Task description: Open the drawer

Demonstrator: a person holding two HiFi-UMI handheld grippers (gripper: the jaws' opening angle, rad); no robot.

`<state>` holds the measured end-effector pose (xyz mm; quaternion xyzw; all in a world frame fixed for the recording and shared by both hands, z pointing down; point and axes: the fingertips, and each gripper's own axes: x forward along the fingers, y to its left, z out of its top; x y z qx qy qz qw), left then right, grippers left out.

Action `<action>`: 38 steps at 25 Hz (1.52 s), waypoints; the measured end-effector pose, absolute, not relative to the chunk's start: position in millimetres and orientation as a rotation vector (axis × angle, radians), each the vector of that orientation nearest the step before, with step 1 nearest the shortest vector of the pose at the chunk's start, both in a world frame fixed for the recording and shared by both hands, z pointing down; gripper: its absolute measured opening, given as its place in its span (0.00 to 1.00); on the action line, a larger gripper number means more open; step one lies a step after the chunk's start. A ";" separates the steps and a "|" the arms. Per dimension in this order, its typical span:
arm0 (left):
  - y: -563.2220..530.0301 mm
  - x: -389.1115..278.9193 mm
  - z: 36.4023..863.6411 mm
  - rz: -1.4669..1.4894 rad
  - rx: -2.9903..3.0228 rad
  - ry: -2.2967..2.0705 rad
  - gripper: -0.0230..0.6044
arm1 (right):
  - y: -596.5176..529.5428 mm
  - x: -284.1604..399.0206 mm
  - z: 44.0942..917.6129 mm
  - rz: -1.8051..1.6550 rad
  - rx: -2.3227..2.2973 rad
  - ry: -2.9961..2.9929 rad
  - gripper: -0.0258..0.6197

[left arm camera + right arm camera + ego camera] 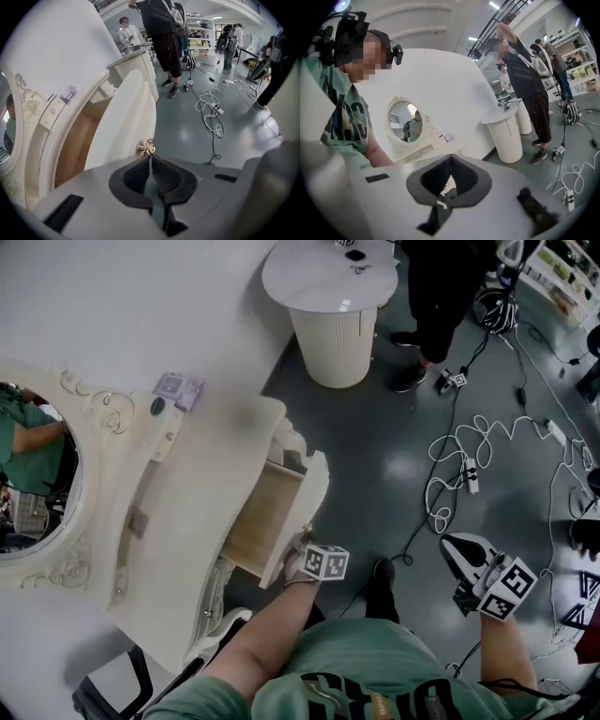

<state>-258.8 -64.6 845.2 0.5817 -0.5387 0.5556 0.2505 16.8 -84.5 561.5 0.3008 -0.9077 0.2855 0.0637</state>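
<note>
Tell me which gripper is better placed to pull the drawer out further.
The left gripper: its jaws pinch the drawer knob. The right gripper is shut, empty, and away from the dresser.

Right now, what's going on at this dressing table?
A person is working with two handheld grippers. The left gripper has its fingers closed on the small gold knob of the cream wood-sided drawer. That drawer stands partly pulled out of the ornate cream dressing table. The right gripper is shut on nothing and held out over the grey floor, apart from the table.
</note>
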 end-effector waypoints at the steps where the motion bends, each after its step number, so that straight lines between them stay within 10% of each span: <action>1: -64.1 -257.3 845.0 1.515 1.585 -1.464 0.08 | -84.5 17.5 561.7 0.864 0.911 -2.742 0.05; 38: -39.1 -205.3 845.4 1.534 1.639 -1.319 0.05 | -77.3 37.7 560.0 0.880 0.976 -2.759 0.05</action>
